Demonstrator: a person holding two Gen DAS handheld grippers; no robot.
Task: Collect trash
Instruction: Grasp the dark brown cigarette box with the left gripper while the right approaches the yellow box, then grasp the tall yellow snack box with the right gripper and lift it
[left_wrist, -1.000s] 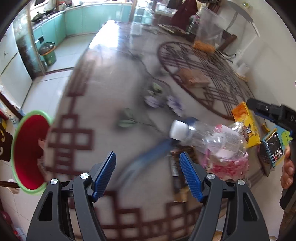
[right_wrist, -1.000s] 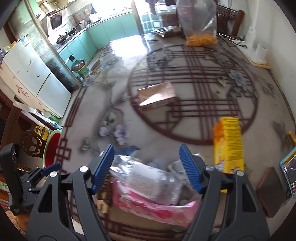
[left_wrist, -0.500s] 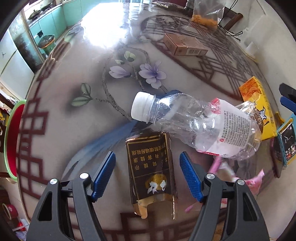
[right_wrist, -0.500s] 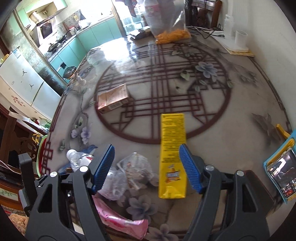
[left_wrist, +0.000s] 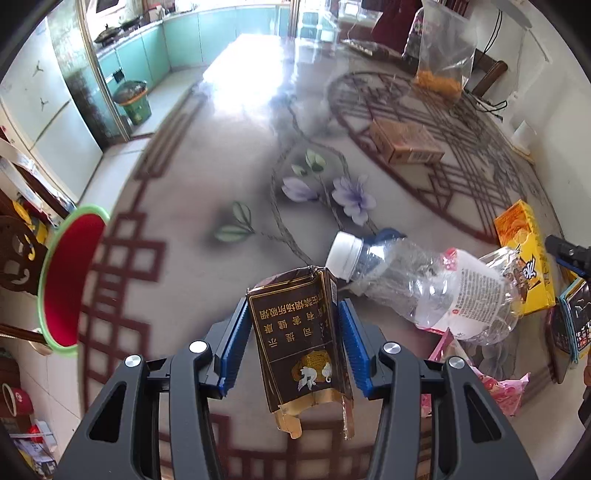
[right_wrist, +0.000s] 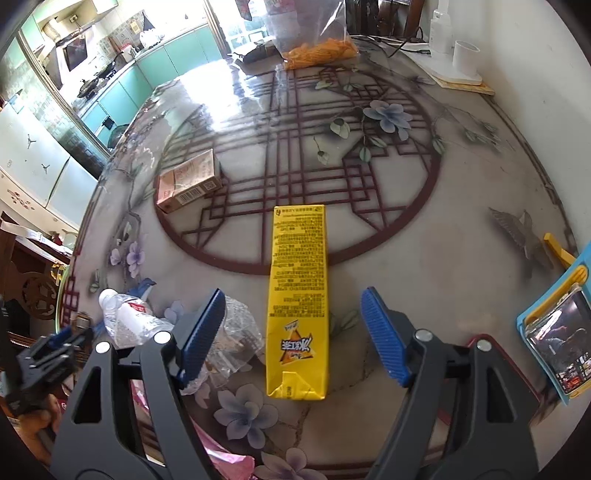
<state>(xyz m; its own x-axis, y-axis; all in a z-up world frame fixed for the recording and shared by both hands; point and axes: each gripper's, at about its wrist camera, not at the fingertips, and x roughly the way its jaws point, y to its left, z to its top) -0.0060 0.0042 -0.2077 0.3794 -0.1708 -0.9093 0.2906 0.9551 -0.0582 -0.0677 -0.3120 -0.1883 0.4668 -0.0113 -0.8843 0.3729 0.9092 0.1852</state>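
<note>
With the left gripper clamped on the brown cigarette pack, the right gripper, jaws apart, straddles the yellow carton and likely needs closing next.

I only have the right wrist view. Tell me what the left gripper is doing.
Observer: The left gripper is shut on a brown cigarette pack, lifted off the table.
Operator: Report where the bin is.
Observer: A red bin with a green rim stands beside the table, to the left gripper's left.
Operator: Say what the crushed bottle lies on.
Observer: The bottle rests partly on a pink wrapper, its white cap pointing toward the pack.
</note>
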